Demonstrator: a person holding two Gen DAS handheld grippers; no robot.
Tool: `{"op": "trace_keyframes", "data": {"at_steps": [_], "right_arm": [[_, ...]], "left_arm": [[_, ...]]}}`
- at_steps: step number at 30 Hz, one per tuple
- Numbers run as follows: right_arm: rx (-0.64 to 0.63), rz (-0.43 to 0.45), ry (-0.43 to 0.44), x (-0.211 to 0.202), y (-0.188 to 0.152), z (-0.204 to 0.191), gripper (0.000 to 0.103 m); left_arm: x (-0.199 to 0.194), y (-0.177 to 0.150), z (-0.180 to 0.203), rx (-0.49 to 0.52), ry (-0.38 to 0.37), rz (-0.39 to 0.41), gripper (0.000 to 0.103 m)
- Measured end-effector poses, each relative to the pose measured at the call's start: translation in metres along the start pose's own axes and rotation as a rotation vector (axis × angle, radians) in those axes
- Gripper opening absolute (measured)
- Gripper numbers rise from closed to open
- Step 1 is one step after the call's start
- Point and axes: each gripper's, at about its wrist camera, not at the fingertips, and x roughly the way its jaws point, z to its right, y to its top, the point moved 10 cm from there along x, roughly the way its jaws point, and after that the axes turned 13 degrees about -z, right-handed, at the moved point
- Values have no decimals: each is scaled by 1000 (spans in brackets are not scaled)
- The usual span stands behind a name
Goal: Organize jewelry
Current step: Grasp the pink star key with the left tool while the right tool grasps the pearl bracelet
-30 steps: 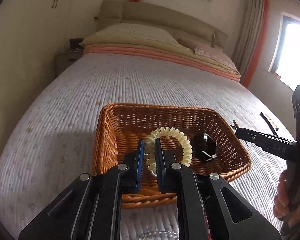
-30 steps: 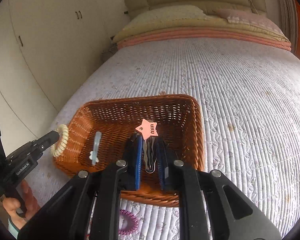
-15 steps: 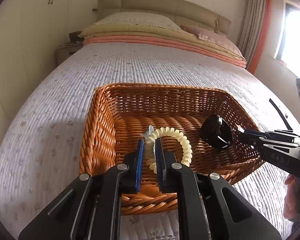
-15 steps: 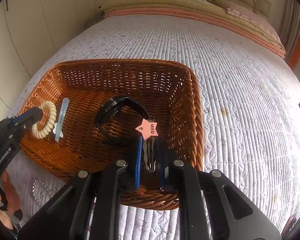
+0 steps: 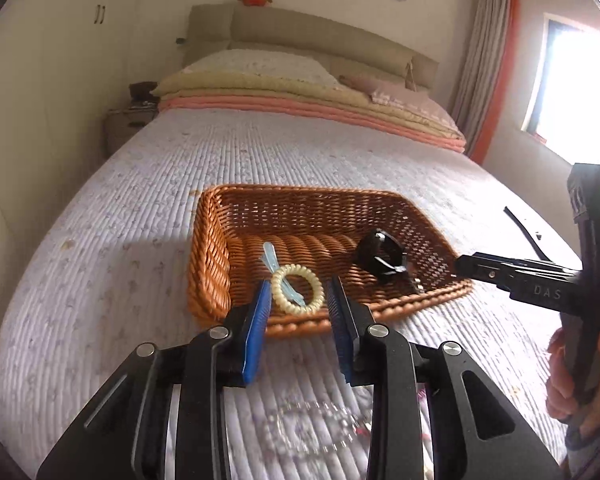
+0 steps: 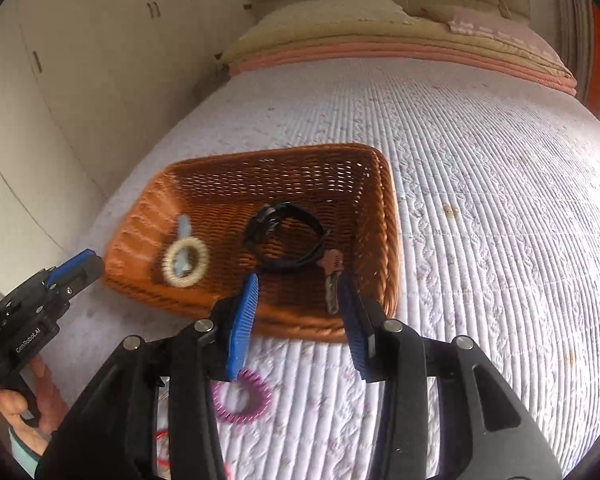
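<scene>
Left wrist: both hand-held grippers (image 5: 298,300) (image 6: 296,300) now apart, coil tie (image 5: 297,294) and star clip (image 6: 333,276) dropped in basket (image 5: 210,256).

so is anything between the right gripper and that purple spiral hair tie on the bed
Nothing visible lies between them. The purple hair tie rests on the bedspread in front of the basket, just below the open right gripper, partly hidden behind its left finger.

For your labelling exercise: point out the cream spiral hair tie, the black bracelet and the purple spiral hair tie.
cream spiral hair tie (image 5: 297,289): left wrist view, lower coil.
black bracelet (image 6: 286,242): right wrist view, left band.
purple spiral hair tie (image 6: 242,398): right wrist view, coil.
</scene>
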Motion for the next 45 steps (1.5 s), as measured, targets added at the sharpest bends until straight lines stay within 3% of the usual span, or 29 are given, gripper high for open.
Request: {"op": "trace_keyframes", "data": {"at_steps": [5,10,17,22,27,34,42,45], "right_arm": [[-47,44,23,-28,-27,-23,38],[-92,75,28,-46,-76,-51,38],[-94,13,46,-26,-143,-71,38],[-78,-70,55,5,-165,-76,38],[-85,-104,42,21,-179,-75,31],[-109,-86,-53,24,-183,-70,11],[-72,-81,-33,26,-181,-61,11],[-88,-72,-55,26,-181,-64,10]], "left_arm": [[-46,-32,12,10,-30,34,30],[-68,-79,18,9,-51,17,30],[-47,-134,21,14,-90,-83,30],[-15,-158,19,-1,-103,-174,30],[6,-168,19,-3,-112,-222,30],[16,-166,30,47,-64,-232,30],[23,-161,33,61,-22,-228,30],[25,-162,35,88,38,-219,29]]}}
